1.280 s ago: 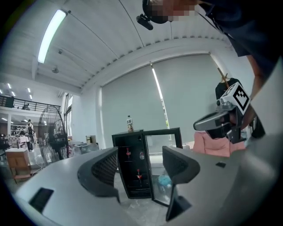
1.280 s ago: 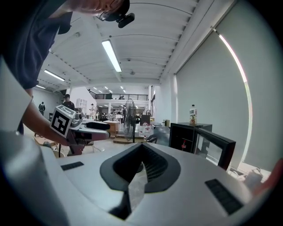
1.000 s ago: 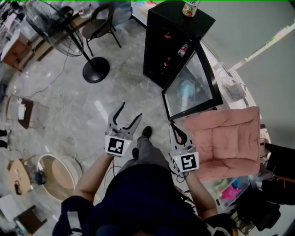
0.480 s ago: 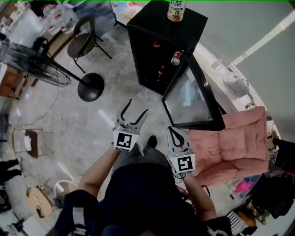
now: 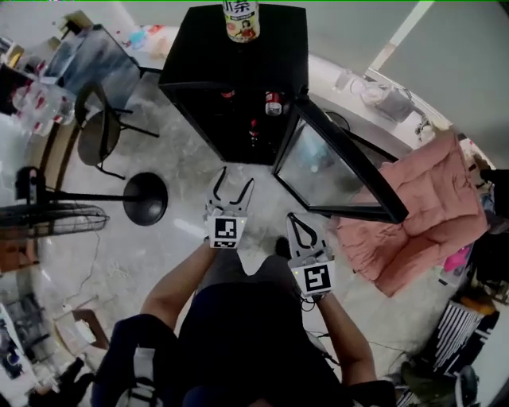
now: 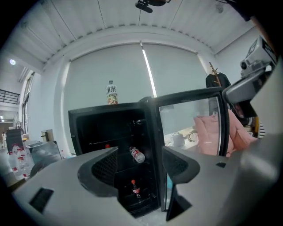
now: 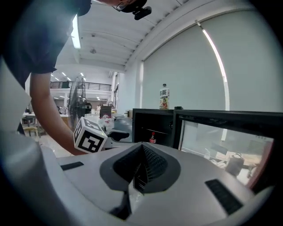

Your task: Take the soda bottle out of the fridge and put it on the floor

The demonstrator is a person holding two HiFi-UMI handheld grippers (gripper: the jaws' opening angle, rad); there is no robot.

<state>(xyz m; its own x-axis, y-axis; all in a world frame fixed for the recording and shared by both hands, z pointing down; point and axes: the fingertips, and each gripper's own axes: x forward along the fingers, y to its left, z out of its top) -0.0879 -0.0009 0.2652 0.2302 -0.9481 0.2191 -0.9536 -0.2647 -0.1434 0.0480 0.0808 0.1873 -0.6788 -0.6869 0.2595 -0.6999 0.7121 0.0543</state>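
Observation:
The black fridge (image 5: 238, 87) stands open straight ahead, its glass door (image 5: 338, 171) swung out to the right. In the left gripper view a small dark soda bottle with a red cap (image 6: 134, 187) stands on a lower shelf. Above it a clear bottle (image 6: 137, 154) lies tilted. My left gripper (image 5: 233, 181) is open and empty, short of the fridge opening, and frames the shelves (image 6: 140, 165). My right gripper (image 5: 297, 222) is shut on nothing, held beside the door's lower edge (image 7: 140, 170). A tea bottle (image 5: 240, 20) stands on top of the fridge.
A standing fan's round base (image 5: 147, 199) and a chair (image 5: 99, 135) are on the floor to the left. A pink cushion (image 5: 429, 207) lies right of the door. More red-capped bottles (image 5: 274, 102) sit on the upper shelves.
Both grippers have travelled toward the fridge, which now lies straight ahead and much closer. The left jaws stayed open and the right jaws stayed shut.

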